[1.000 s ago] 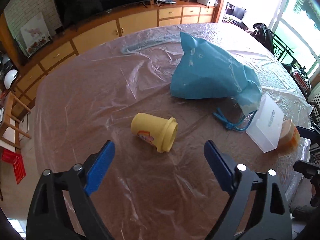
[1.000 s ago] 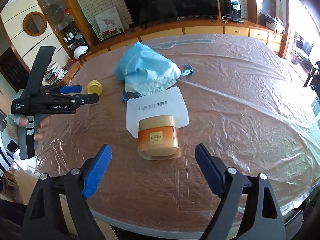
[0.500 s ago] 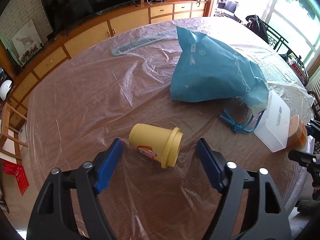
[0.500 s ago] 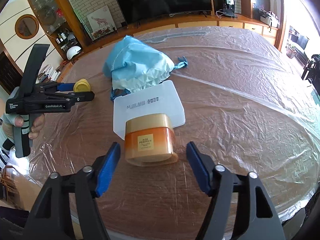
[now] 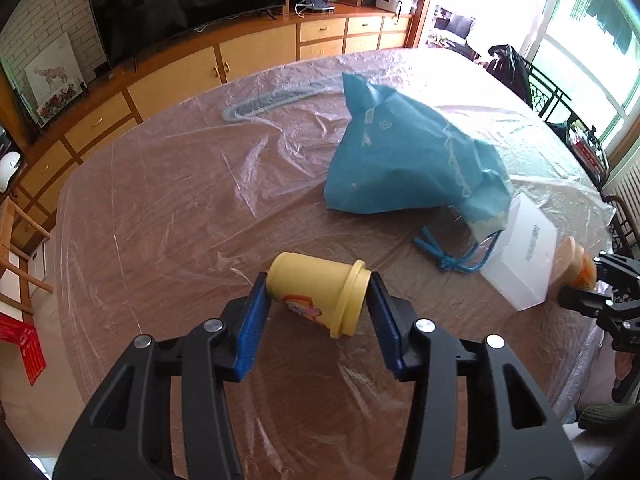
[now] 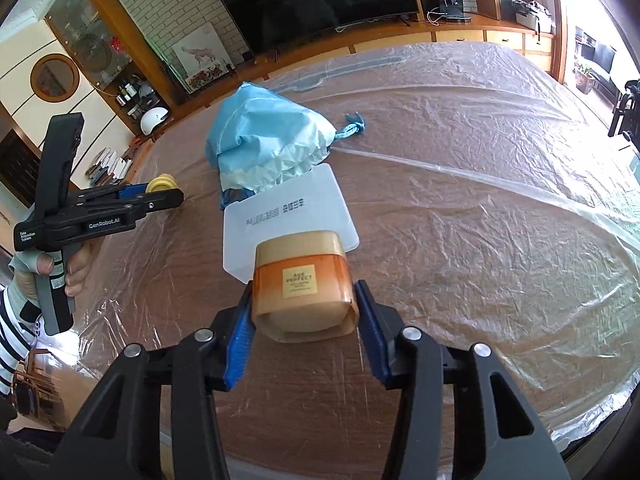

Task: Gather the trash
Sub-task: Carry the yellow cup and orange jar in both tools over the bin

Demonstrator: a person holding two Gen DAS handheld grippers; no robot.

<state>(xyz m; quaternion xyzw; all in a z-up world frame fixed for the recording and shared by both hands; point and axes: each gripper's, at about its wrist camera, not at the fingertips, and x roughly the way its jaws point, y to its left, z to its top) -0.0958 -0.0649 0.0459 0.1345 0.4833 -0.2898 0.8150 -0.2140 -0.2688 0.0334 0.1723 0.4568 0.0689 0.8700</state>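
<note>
Two grabs are happening at once. The left gripper (image 5: 318,300) is pinching the yellow tub (image 5: 316,294), lying on its side at lower centre of the left view. The right gripper (image 6: 304,312) is clamping the orange jar (image 6: 302,280), lower centre of the right view, approx. touching the white lid (image 6: 292,208). Both items are resting on the table (image 5: 160,208); neither is bagged yet. The blue bag (image 5: 404,164) is lying upper right, its mouth probably half shut.

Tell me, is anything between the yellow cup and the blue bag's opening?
Nothing solid. From the cup, held in the left gripper, bare table leads to the bag; only its cord lies there.
</note>
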